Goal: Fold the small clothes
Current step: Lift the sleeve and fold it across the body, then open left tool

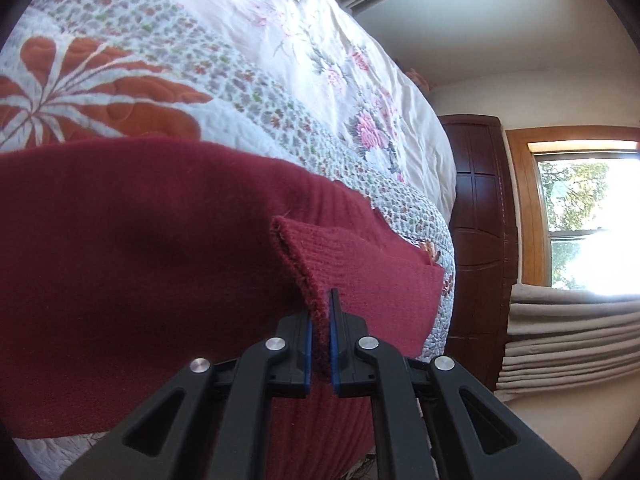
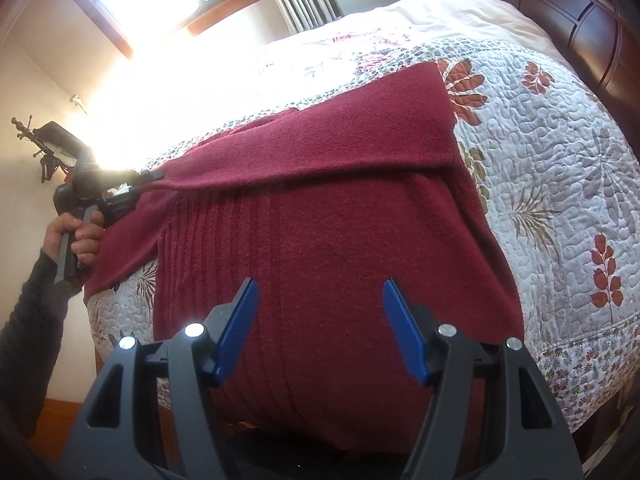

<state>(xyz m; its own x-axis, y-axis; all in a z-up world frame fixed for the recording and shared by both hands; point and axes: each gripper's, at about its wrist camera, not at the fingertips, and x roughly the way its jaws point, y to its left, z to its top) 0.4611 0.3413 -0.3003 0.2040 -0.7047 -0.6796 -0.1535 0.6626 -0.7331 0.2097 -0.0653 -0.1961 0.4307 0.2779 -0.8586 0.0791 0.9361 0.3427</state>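
Left hand-held gripper [image 1: 321, 312] pinches the red sweater's [image 2: 340, 208] cuff [image 1: 320, 256]; right hand-held gripper [image 2: 320, 292] hovers spread above the sweater on the bed [image 2: 560, 160].

Black linkage grippers – left gripper [image 1: 320, 344], right gripper [image 2: 318, 332] – silver rivets, ribbed blue pads [image 2: 404, 332], dark sleeve [image 2: 28, 320]

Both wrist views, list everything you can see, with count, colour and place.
sweater: one, dark red, spread on the bed, upper part folded over
quilt: one, white with rust leaf print, covering the bed
headboard: one, dark wood, far end of bed
window: one, wood-framed, bright, on the wall
curtain: one, beige, bunched below the window
hand: one, dark sleeve, gripping left tool's handle
left tool: black, blue pads, shut on sweater cuff
right tool: black, blue pads, open above sweater
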